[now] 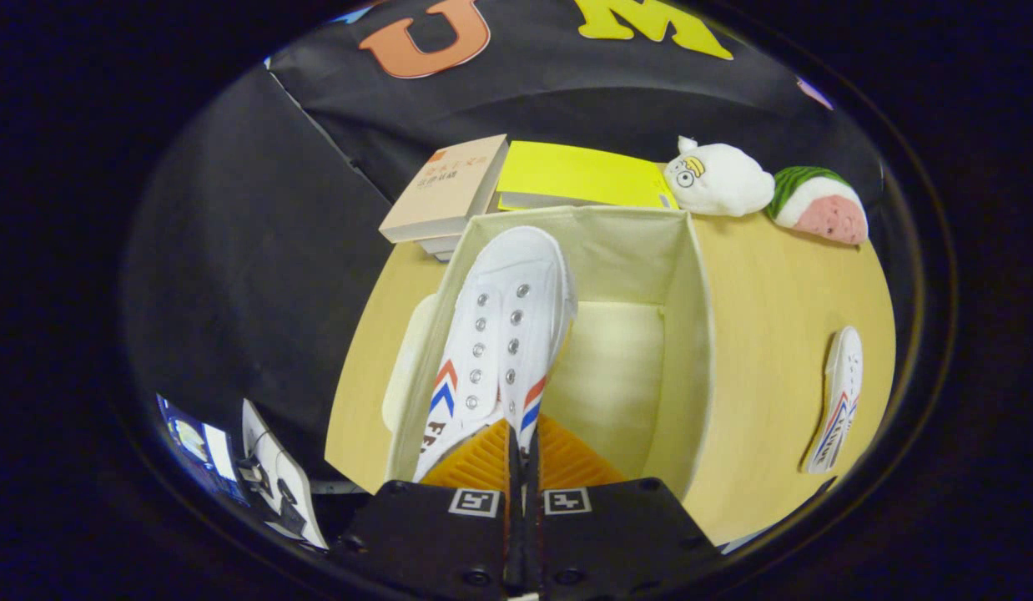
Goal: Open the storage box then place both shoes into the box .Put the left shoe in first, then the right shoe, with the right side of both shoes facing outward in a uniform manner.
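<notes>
Jaws [521, 455] clenched on white shoe [504, 334] above open storage box [687, 334].

Bright, even light; fisheye bends edges; far items perhaps soft.

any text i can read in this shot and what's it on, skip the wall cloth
"FE": on the side of the white shoe pinched between the gripper fingers at the open storage box; the rest is cut off.
Tan book: cover print too blurred to read.
Second shoe on the table: side lettering too small to read.
</notes>
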`<control>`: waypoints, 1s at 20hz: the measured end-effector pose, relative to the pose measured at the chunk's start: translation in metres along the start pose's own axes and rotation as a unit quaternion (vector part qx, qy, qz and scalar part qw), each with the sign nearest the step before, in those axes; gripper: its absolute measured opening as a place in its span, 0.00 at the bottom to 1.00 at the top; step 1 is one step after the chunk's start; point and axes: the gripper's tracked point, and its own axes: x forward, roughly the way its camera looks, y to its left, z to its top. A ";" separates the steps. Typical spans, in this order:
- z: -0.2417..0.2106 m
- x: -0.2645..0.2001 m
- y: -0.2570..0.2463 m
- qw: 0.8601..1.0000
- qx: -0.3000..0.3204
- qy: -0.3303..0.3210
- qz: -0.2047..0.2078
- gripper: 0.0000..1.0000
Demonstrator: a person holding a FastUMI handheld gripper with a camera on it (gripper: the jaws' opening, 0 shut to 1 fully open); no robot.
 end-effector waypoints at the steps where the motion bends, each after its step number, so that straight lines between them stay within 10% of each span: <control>1: -0.003 0.009 -0.001 1.000 0.008 0.010 -0.006 0.06; 13: -0.011 0.063 0.002 0.997 0.027 0.068 0.002 0.07; 18: -0.003 0.035 0.013 0.998 0.008 0.049 0.038 0.24; 20: -0.003 0.018 0.012 0.998 0.003 0.038 0.040 0.45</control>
